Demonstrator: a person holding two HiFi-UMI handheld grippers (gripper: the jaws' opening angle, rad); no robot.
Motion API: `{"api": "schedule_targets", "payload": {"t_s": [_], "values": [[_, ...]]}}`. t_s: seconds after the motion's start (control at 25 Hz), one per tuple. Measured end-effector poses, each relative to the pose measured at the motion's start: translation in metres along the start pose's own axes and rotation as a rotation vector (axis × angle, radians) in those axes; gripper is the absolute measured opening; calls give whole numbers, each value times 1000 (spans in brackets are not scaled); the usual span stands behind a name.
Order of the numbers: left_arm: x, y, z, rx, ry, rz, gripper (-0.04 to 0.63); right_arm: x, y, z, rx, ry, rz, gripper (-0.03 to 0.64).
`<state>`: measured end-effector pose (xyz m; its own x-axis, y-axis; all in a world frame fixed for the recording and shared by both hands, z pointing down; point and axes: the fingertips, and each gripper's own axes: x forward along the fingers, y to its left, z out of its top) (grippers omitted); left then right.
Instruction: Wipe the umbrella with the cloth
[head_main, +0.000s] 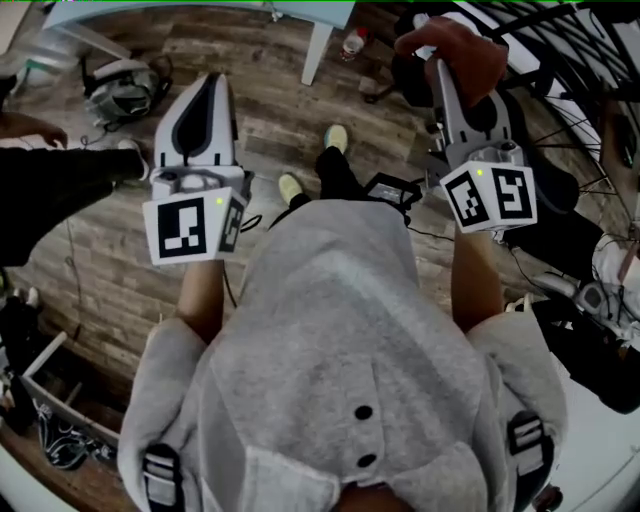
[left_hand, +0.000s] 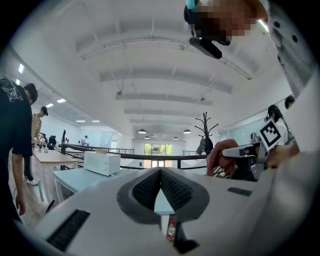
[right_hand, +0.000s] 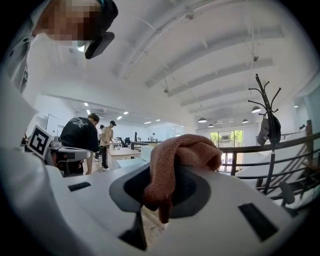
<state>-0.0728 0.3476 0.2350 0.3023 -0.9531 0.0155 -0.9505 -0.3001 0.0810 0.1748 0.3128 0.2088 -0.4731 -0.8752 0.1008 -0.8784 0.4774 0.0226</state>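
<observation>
Rust-brown cloth (right_hand: 180, 150), tail hanging down, clamped by right gripper (right_hand: 167, 186) fingers; left gripper (left_hand: 161, 176) fingers together, empty.

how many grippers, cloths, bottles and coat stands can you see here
grippers: 2 (left gripper, right gripper)
cloths: 1 (cloth, clamped in the right gripper's jaws)
bottles: 1 (bottle, on the floor)
coat stands: 1 (coat stand)
total: 5
</observation>
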Motion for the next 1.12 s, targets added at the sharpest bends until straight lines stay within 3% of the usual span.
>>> {"api": "schedule_targets", "payload": {"t_s": [0.52, 1.12], "values": [[49, -1, -11, 0, 34, -17, 15, 45, -32, -10, 3, 3, -16, 78], [195, 19, -15, 9, 68, -28, 15, 169, -99, -19, 20, 36, 40, 78]]}}
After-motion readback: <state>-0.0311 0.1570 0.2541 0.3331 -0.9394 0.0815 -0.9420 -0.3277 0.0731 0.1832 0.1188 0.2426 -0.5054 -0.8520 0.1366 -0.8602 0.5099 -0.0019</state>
